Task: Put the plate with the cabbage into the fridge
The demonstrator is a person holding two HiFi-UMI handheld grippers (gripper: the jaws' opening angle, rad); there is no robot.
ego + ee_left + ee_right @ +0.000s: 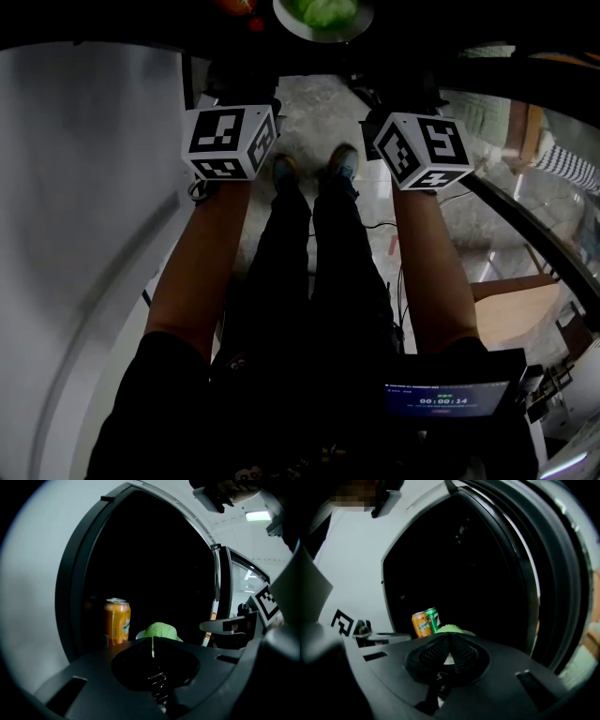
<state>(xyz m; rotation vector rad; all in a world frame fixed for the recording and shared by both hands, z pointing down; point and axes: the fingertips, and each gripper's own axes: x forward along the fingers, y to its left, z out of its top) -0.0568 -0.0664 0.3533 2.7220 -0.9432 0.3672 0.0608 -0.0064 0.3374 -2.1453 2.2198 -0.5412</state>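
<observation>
A dim room with a pale marbled floor (314, 108), and a person stands square to an open fridge (65, 602) whose inside is nearly black.

The job looks almost done. The plate (323, 36) with the cabbage (323, 11) sits on a shelf inside, straight ahead of both claws and a little beyond their tips. An orange can (116, 620) stands ahead and to the left of the left claw, just beside the plate. From the right claw a green can (432, 619) shows just behind that orange one. The door (553, 573) hangs open to the right of the right claw. I'd say what's left is to draw back and shut it.

The left claw (153, 641) has its jaws pressed together, with only a thin slit between them, and grips nothing. The cabbage shows just past its tips, apparently apart from them. The right claw (449, 637) is the same: its tips meet and nothing is held. A sliver of white, probably the plate, shows through the gap below them.
</observation>
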